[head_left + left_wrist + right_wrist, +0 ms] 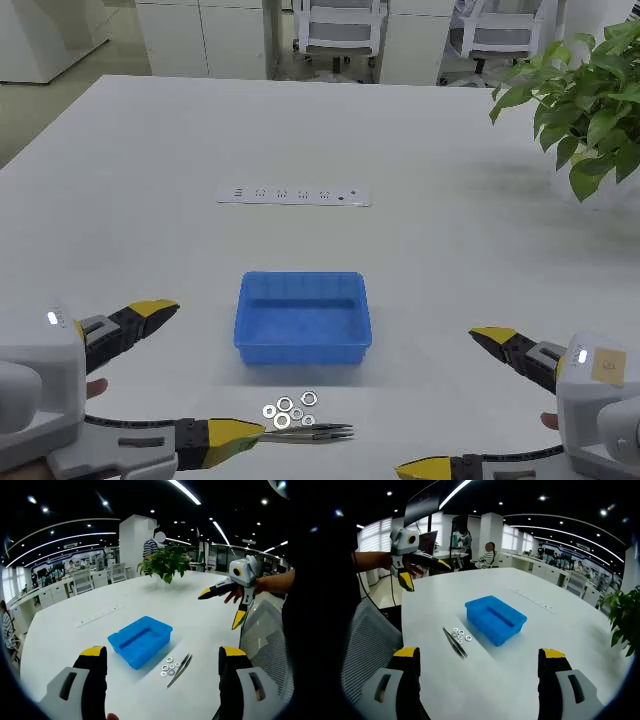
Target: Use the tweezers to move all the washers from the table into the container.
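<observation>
A blue container [303, 318] sits empty on the white table. Just in front of it lie several small metal washers [288, 410] in a cluster, with the tweezers [315, 432] flat beside them. My left gripper [195, 372] hovers open at the lower left, its lower jaw tip close to the washers. At the lower right my right gripper [440, 400] is open and holds nothing. The left gripper view has the container [140, 640], washers [170, 667] and tweezers [180, 669] ahead of its wide jaws. The right gripper view shows the container [495, 619], washers [460, 635] and tweezers [455, 642].
A white power strip [293, 195] lies flat beyond the container. A potted plant [590, 100] stands at the table's right edge. Office chairs [340, 25] stand past the far edge. A mesh chair back [367, 640] sits by the near edge.
</observation>
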